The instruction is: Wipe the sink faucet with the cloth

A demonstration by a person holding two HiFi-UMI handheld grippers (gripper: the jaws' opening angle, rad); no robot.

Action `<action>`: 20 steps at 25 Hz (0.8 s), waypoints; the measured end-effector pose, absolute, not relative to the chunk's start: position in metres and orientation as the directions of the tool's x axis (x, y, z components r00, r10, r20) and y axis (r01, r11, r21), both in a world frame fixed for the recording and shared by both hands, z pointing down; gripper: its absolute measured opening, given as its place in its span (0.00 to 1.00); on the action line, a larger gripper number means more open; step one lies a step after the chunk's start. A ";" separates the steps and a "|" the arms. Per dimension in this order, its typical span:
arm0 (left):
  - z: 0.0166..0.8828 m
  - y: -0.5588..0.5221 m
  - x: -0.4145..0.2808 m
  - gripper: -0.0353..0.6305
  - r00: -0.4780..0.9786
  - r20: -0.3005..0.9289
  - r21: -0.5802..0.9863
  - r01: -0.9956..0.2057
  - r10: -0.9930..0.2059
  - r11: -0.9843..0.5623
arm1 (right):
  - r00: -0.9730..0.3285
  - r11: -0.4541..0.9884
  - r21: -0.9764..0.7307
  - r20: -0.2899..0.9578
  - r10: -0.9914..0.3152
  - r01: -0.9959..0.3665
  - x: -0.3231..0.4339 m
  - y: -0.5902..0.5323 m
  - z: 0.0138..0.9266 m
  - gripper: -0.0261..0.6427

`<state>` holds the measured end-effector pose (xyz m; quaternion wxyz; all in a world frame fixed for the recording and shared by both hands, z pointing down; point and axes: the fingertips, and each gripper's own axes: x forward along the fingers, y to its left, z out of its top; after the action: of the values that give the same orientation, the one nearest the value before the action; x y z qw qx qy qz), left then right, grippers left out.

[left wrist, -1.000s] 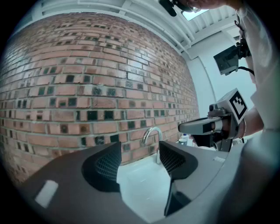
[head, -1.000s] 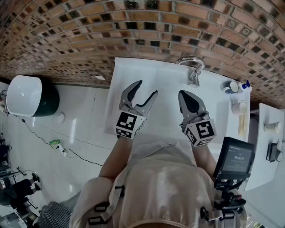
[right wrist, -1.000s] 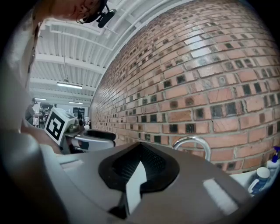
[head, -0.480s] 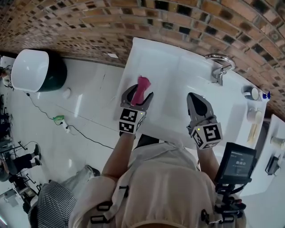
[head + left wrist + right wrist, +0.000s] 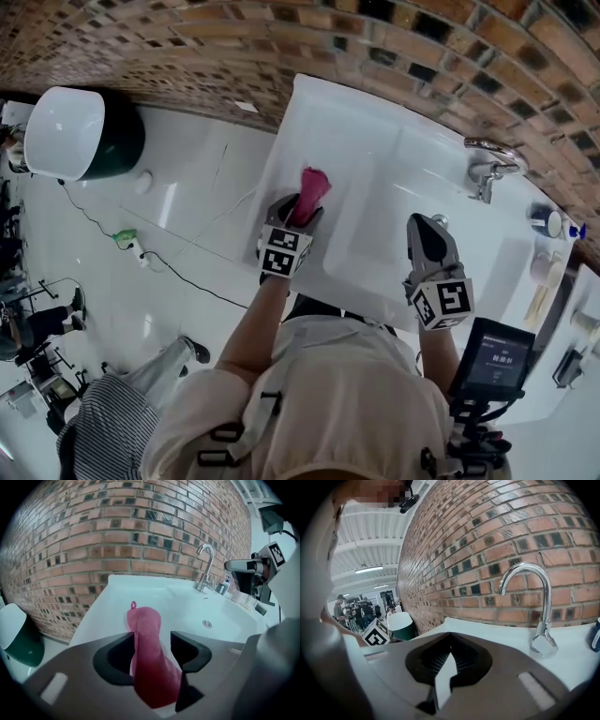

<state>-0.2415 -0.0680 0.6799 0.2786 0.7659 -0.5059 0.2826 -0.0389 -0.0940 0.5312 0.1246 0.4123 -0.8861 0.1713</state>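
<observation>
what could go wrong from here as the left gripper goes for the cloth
1. The jaws of the left gripper are closing around the pink cloth but not yet pressing it; it stands in a narrow fold, so they may catch only part and let it slip.
2. The faucet is across the basin from the cloth; a weak grip could drop it into the basin on the way.

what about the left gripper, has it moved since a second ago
Yes: the left gripper has dropped toward the left end of the sink counter; its closing jaws now straddle the pink cloth.
</observation>
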 end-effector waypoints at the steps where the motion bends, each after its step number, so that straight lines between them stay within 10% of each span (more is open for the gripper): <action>1: 0.686 -0.068 -0.244 0.41 0.322 0.727 0.135 -0.933 -0.607 -0.333 | -0.628 0.600 -0.202 0.365 -0.688 -0.774 -0.040 -0.096 0.533 0.03; 7: 0.695 -0.076 -0.255 0.22 0.252 0.748 0.062 -0.948 -0.614 -0.313 | -0.621 0.591 -0.206 0.379 -0.687 -0.780 -0.036 -0.103 0.540 0.03; 20: 0.596 -0.127 -0.166 0.19 0.420 0.554 0.156 -0.901 -0.719 -0.406 | -0.584 0.569 -0.140 0.287 -0.760 -0.810 0.013 -0.109 0.487 0.03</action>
<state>-0.1655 -0.1269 0.5956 0.2215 0.8129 -0.4980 0.2052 0.0132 -0.1093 0.4868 0.0975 0.4457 -0.8804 0.1290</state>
